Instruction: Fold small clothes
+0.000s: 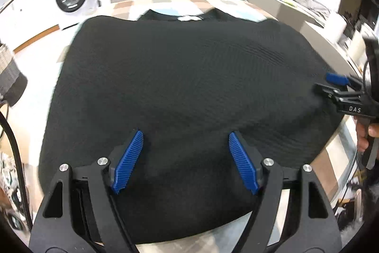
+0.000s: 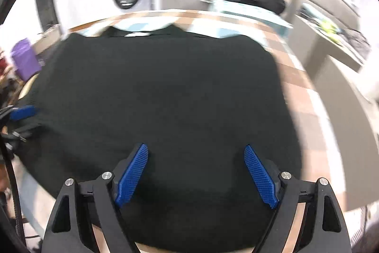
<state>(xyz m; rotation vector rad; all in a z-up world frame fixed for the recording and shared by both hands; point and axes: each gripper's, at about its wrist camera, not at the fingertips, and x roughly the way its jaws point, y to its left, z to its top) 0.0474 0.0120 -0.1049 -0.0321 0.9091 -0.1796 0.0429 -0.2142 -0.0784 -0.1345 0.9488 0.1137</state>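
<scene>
Black knit garment (image 1: 180,91) spread flat across the checked table (image 1: 331,158), hem at the near edge. Left gripper (image 1: 186,158) and right gripper (image 2: 196,172) spread wide above it, gripping nothing. Judged soft, light, limp; best pinched at hem corners.

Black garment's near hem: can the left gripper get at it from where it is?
Probably yes. The left gripper hangs over the black garment with its jaws open and nothing between them; the right gripper is off at the side.

Both wrist views close, angled down — share black garment (image 1: 180,91).
</scene>
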